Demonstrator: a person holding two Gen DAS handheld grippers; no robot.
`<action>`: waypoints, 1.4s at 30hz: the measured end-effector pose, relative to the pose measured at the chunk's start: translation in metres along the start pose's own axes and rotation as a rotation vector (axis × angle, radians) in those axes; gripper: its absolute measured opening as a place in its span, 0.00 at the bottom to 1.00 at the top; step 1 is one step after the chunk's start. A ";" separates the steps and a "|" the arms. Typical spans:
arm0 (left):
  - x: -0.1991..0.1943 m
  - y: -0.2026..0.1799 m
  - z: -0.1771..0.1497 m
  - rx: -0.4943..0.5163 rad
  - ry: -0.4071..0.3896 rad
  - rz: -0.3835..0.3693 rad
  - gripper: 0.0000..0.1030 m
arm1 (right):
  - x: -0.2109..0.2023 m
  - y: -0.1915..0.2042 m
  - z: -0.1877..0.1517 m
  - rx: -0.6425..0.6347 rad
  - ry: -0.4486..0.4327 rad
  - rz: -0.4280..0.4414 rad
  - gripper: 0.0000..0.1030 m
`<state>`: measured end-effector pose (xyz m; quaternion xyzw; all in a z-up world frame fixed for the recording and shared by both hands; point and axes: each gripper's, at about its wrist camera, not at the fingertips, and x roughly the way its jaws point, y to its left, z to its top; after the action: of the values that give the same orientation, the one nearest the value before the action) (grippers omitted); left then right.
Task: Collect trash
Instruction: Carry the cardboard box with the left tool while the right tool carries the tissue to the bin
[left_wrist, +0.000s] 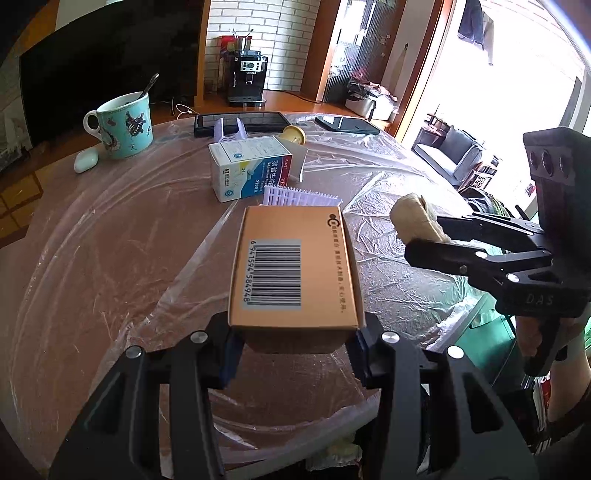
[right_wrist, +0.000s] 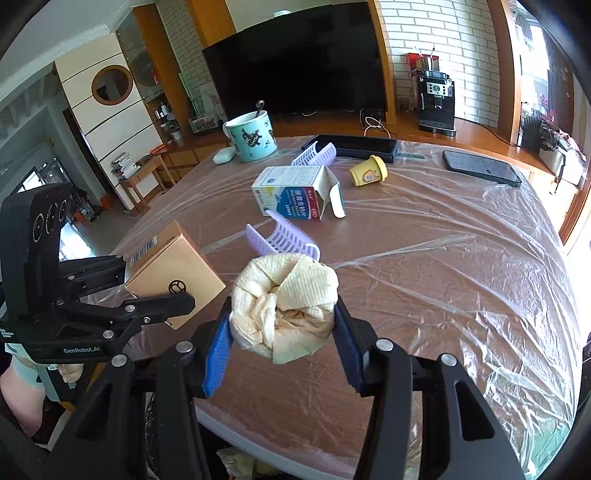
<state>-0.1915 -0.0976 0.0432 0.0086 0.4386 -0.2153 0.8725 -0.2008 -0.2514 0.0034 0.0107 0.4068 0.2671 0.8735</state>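
My left gripper (left_wrist: 295, 341) is shut on a tan cardboard box (left_wrist: 293, 266) with a barcode label, held above the table's near edge; the gripper (right_wrist: 155, 291) and the box (right_wrist: 173, 273) also show in the right wrist view. My right gripper (right_wrist: 282, 332) is shut on a crumpled wad of cream paper towel (right_wrist: 284, 302), held above the table near its front edge; the wad (left_wrist: 415, 219) and the gripper (left_wrist: 424, 236) show at the right in the left wrist view.
On the plastic-covered round table (right_wrist: 443, 258): an open white and blue medicine box (right_wrist: 295, 195), lilac plastic pieces (right_wrist: 284, 236), a small yellow cup (right_wrist: 369, 171), a teal mug (right_wrist: 253, 136) with a spoon, a phone (right_wrist: 482, 168), a black tray (right_wrist: 354, 146) and a white earbud case (right_wrist: 223, 156).
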 end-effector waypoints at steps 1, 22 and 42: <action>-0.001 0.001 -0.001 -0.002 -0.001 -0.001 0.47 | -0.001 0.002 -0.001 -0.002 0.000 0.001 0.49; -0.042 -0.013 -0.029 0.008 -0.034 0.000 0.47 | -0.035 0.036 -0.031 -0.045 -0.021 0.058 0.49; -0.062 -0.028 -0.061 0.045 -0.020 -0.024 0.47 | -0.054 0.057 -0.062 -0.084 -0.004 0.088 0.49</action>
<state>-0.2812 -0.0878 0.0577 0.0209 0.4251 -0.2355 0.8737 -0.2995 -0.2410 0.0136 -0.0077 0.3924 0.3220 0.8616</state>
